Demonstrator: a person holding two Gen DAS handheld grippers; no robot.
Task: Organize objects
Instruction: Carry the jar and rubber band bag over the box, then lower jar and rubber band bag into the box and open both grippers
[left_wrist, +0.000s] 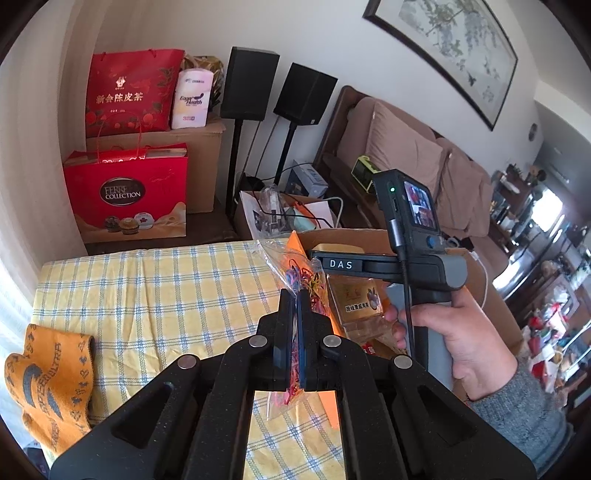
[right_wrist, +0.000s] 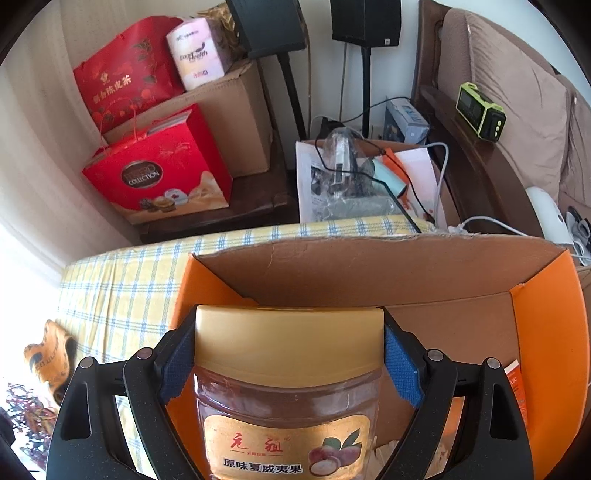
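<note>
Blue-padded fingers of our right gripper (right_wrist: 290, 354) clamp the gold lid of a nut jar (right_wrist: 288, 398), held upright above the open orange cardboard box (right_wrist: 546, 332). Our right hand (left_wrist: 458, 332) wraps the grey handle, wrist level, sleeve to the right. Our left gripper (left_wrist: 295, 317) is pressed nearly together, pinching a clear bag of coloured rubber bands (left_wrist: 295, 273) over the yellow checked tablecloth (left_wrist: 147, 295). An orange scarf (left_wrist: 51, 384) lies at the table's left edge.

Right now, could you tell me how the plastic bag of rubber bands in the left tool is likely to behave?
The plastic bag of rubber bands is thin crinkled film, so it probably flops and sags beyond the left tool. It looks light. The glossy film may slip if the grip loosens.
</note>
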